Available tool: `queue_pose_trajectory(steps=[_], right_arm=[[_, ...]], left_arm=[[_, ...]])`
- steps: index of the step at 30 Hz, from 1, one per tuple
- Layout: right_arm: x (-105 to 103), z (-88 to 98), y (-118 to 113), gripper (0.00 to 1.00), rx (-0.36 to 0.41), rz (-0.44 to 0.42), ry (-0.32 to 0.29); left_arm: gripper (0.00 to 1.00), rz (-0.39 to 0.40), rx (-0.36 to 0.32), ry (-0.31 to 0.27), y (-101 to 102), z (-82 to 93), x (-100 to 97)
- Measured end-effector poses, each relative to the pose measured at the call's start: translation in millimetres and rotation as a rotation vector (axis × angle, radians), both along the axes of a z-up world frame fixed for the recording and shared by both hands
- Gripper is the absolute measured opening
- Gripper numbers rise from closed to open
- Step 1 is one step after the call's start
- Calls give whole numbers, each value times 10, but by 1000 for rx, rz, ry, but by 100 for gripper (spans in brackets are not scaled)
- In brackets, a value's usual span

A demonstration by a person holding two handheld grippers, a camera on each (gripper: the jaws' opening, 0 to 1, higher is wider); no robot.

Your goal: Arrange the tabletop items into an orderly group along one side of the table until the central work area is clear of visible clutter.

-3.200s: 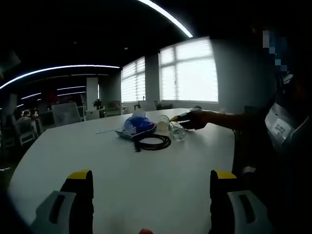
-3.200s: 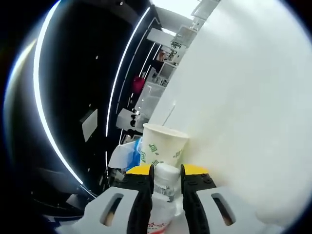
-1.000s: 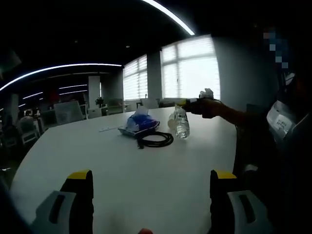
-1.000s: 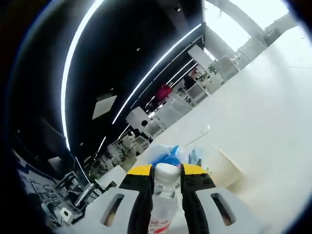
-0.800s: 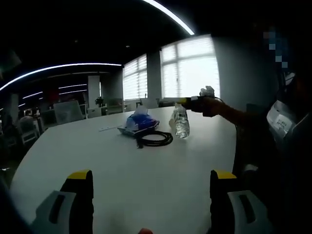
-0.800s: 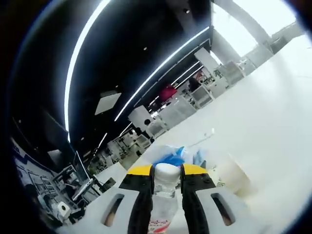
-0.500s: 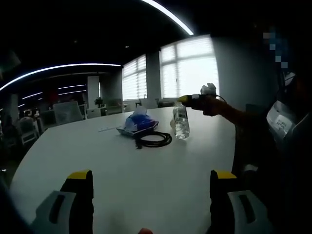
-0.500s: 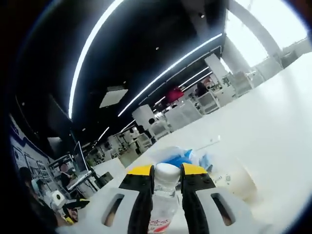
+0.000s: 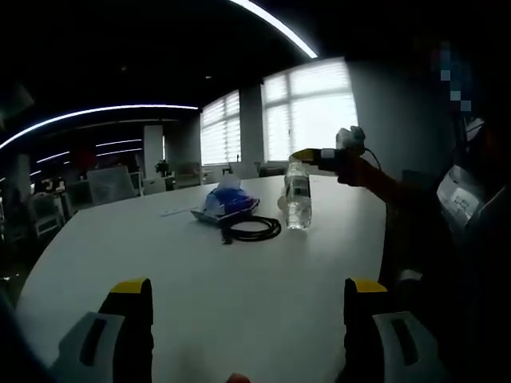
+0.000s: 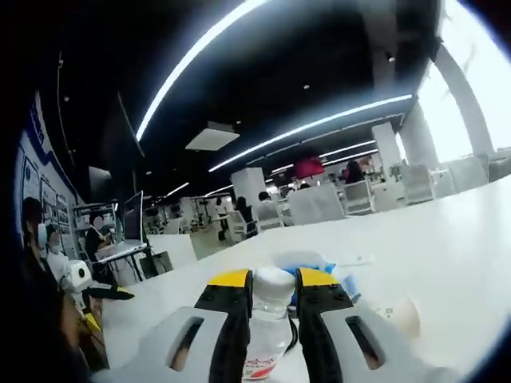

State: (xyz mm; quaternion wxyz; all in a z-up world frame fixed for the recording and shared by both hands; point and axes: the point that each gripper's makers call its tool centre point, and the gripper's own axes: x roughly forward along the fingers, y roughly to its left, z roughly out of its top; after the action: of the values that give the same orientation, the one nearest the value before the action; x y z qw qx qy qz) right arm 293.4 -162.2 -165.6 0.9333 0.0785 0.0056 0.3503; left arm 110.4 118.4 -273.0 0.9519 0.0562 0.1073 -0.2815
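The room is a large open-plan office with a dark ceiling (image 9: 160,48) carrying long curved light strips (image 10: 200,56). Tall windows with pale blinds (image 9: 311,120) stand along the far wall and admit bright daylight. White office chairs (image 10: 319,203) and desks fill the floor beyond the white table (image 9: 239,295).

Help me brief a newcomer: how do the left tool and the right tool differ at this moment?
The left tool has its jaws spread wide with nothing between them, while the right tool is clamped on the neck of the water bottle. The left tool hangs low over bare table; the right tool sits atop the upright bottle beside the black cable. Both have yellow-tipped grey jaws.
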Motion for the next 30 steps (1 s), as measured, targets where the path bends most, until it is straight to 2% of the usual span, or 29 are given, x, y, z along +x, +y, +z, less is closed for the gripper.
queue_pose_trajectory(steps=[7,12,16,18,20,22,28,30], right_arm=[[-192,51,145,18,-100,10,-104],[-275,58,205,18,-112,16,-129],[-352,74,255,18,-158,17,-181],[-389,76,288,18,-154,29,-184],[-409,84,305,18,-187,22,-219],[-445,80,332,18,-176,32,-213],[-532,83,410,19,-214,57,-261],[-560,80,453,19,-264,60,-293]], left_arm=[[100,-1,-2,2,1,-12,-7],[100,-5,-2,3,-10,-23,-16],[100,2,-2,1,4,-25,-21],[100,4,-3,1,9,-23,-22],[100,5,-2,-1,16,-17,-22],[100,5,-2,-2,18,-13,-20],[100,3,-1,3,21,-28,-17],[100,2,1,5,13,-32,-20]])
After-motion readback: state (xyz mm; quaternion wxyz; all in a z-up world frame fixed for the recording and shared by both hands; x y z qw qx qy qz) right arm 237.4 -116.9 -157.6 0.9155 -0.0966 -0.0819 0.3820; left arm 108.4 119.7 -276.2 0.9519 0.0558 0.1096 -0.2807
